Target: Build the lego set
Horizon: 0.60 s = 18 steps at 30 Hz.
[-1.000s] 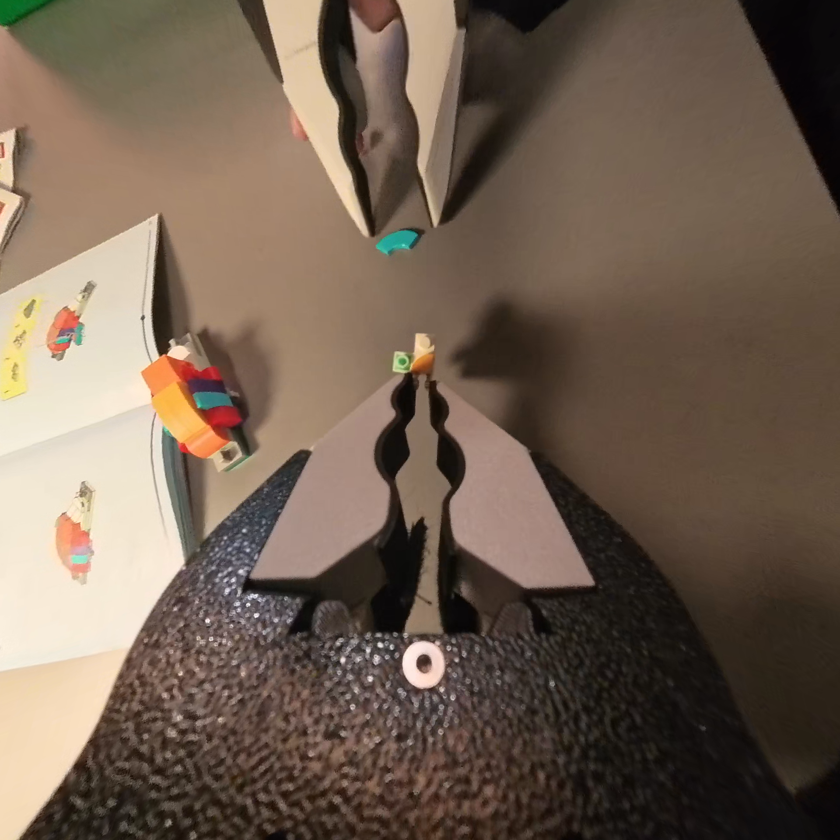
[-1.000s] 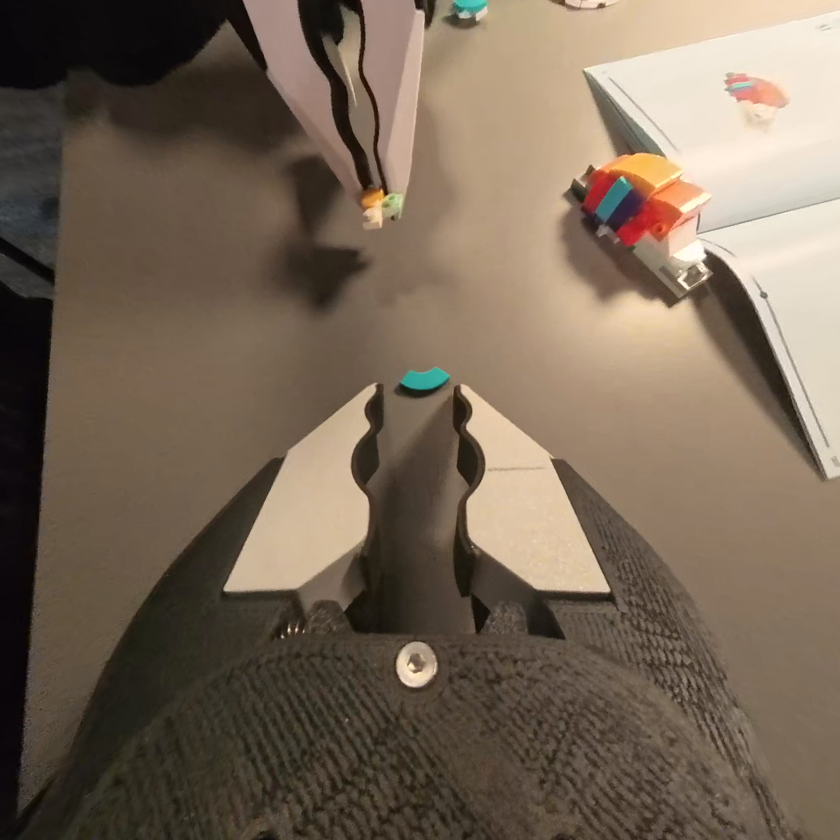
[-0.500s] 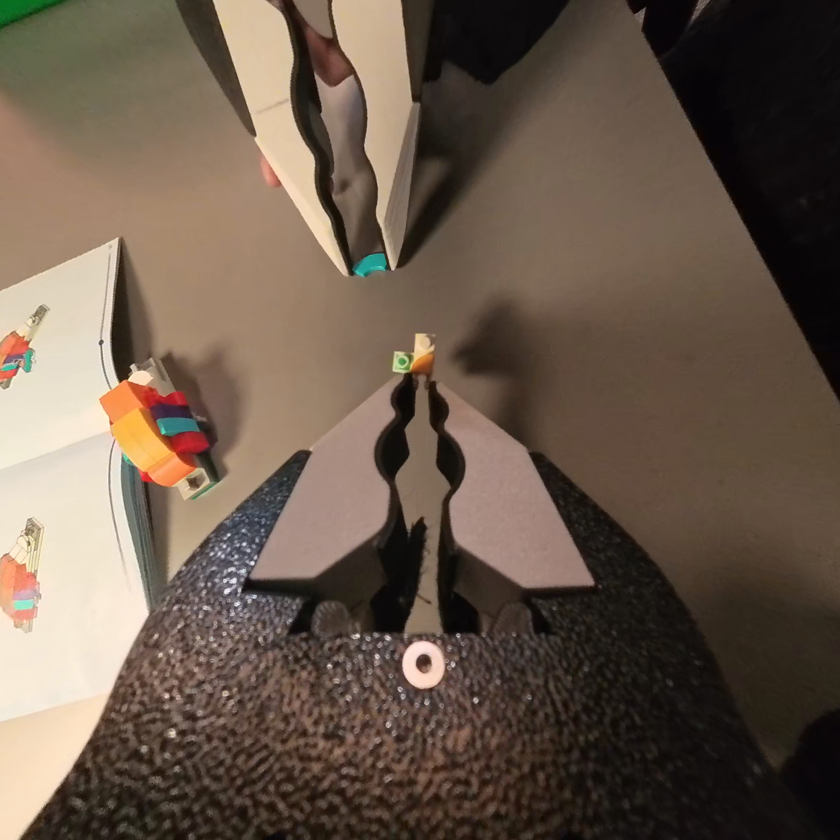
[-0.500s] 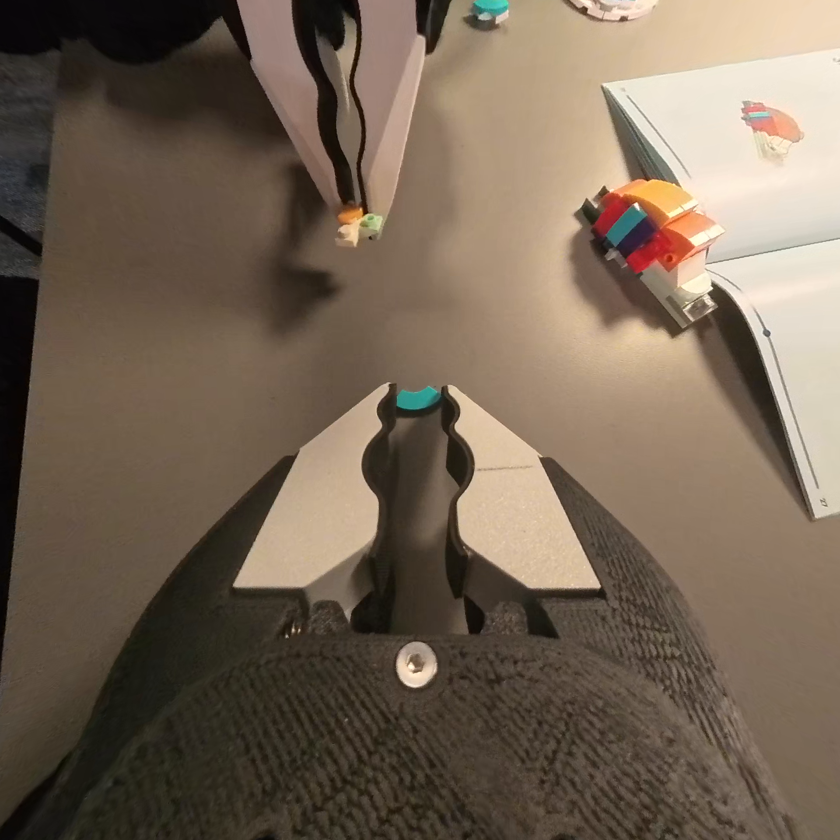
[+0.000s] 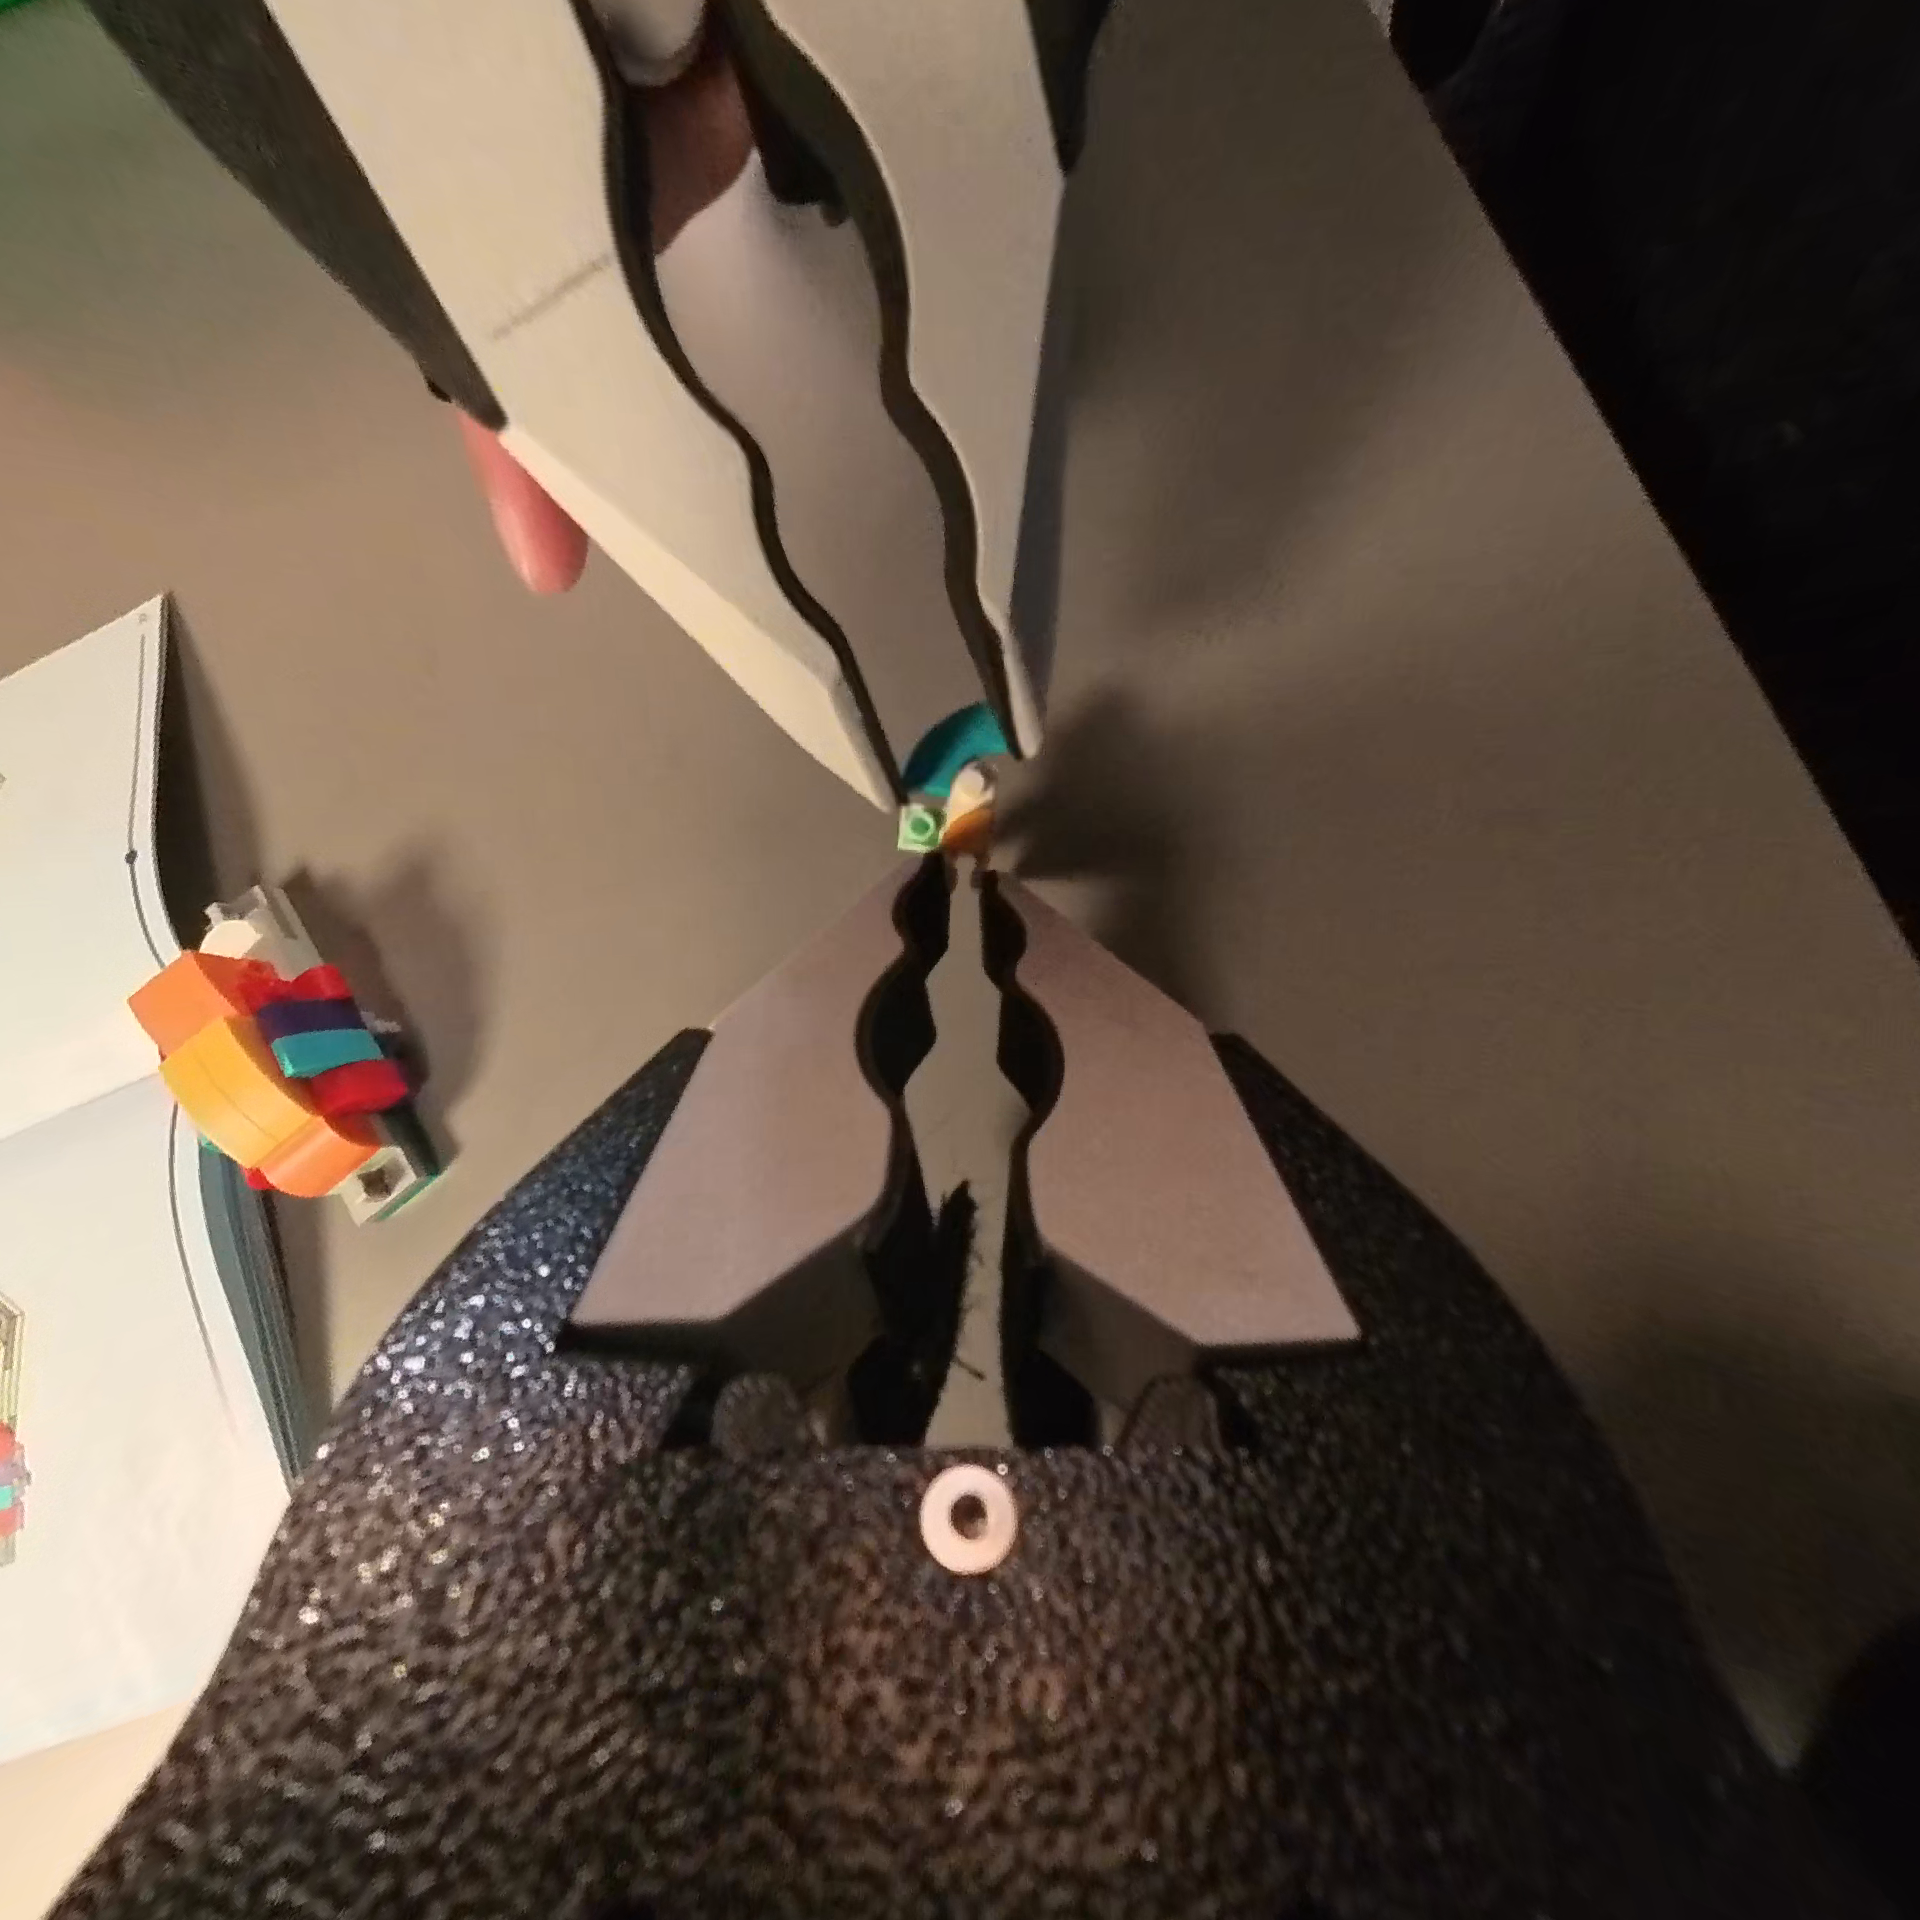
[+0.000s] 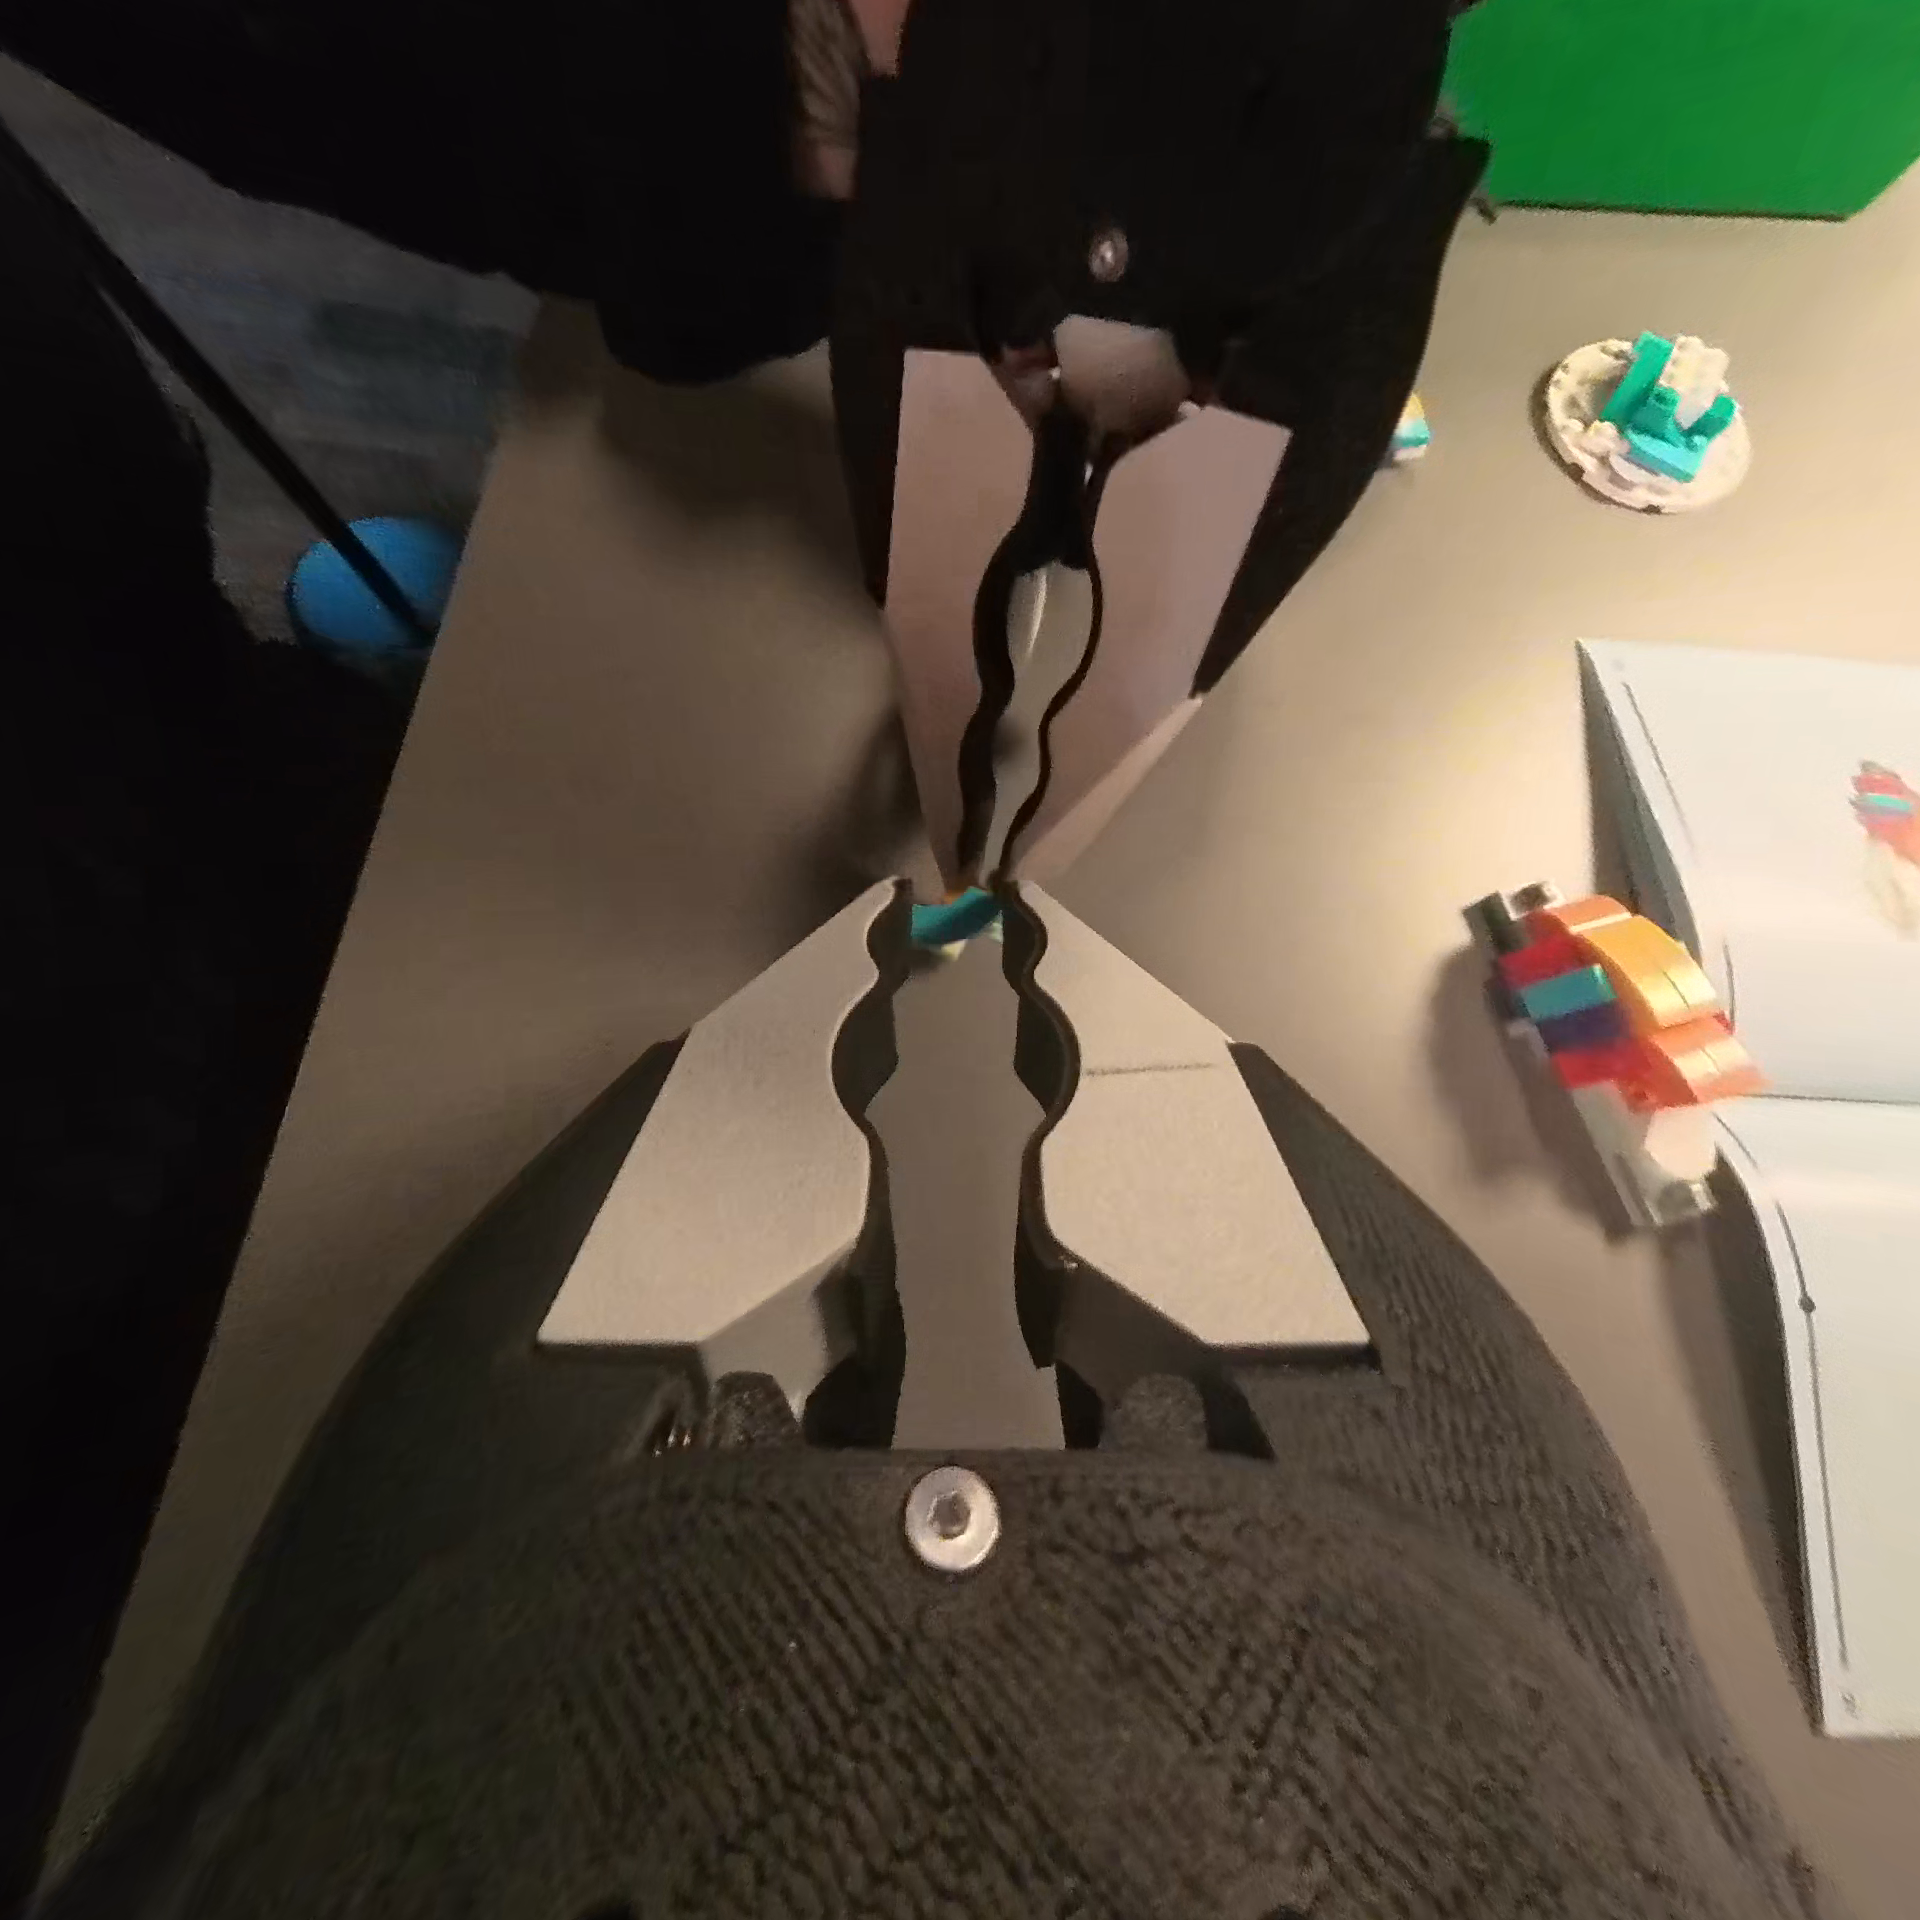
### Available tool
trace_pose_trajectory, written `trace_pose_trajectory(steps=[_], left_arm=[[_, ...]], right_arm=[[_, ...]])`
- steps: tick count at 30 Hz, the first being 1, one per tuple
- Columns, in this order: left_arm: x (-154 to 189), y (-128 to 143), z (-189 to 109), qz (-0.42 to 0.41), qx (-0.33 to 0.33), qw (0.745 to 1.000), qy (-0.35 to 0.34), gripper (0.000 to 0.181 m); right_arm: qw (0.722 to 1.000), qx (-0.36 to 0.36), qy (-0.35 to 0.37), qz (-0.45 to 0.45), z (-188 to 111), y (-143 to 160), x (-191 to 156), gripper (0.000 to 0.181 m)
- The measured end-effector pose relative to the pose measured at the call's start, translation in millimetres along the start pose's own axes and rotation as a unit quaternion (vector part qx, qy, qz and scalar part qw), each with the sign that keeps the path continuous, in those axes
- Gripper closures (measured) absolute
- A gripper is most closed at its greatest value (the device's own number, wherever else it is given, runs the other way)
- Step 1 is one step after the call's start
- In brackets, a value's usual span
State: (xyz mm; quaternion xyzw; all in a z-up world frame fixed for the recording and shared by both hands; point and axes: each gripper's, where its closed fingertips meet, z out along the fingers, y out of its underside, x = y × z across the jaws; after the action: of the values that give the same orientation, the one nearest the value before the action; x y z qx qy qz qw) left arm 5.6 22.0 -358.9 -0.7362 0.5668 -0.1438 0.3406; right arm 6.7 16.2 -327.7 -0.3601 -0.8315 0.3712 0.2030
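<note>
My left gripper [image 5: 961,868] is shut on a small sub-assembly [image 5: 951,826] of a green, a white and an orange piece, held above the table. My right gripper [image 6: 954,904] is shut on a teal curved piece [image 6: 951,916], which also shows in the left wrist view [image 5: 956,743]. The two grippers meet tip to tip, and the teal piece touches the small sub-assembly. The right gripper [image 5: 951,769] comes in from the top of the left wrist view, and the left gripper [image 6: 977,868] from the top of the right wrist view.
A larger orange, red and teal build [image 5: 281,1101] [image 6: 1600,1029] lies at the edge of the open instruction booklet [image 5: 73,1195] [image 6: 1818,935]. A round white plate with teal bricks [image 6: 1647,436] and a green box [image 6: 1683,104] are at the far side. The table edge [image 6: 436,748] drops off on one side. The grippers are tip to tip, or close to it.
The right gripper closed on the teal piece on the table, lifted it, and came up to the left gripper's sub-assembly. Both grippers moved together until the pieces touch.
</note>
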Motion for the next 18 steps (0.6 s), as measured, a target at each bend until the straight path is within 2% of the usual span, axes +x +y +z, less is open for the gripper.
trace_pose_trajectory(steps=[1,5,18], left_arm=[[0.0,-0.2,-0.2,0.001,0.0,1.0,0.0,0.177],[0.2,-0.7,-1.3,0.004,0.0,1.0,-0.002,0.177],[-0.7,-1.5,-1.4,0.012,0.0,1.0,-0.008,0.177]], right_arm=[[1.0,-0.006,-0.002,0.0,1.7,-0.3,-0.4,0.165],[0.999,-0.036,0.002,0.0,5.8,5.1,1.1,0.165],[0.998,-0.061,0.012,0.027,9.6,4.8,4.8,0.164]])
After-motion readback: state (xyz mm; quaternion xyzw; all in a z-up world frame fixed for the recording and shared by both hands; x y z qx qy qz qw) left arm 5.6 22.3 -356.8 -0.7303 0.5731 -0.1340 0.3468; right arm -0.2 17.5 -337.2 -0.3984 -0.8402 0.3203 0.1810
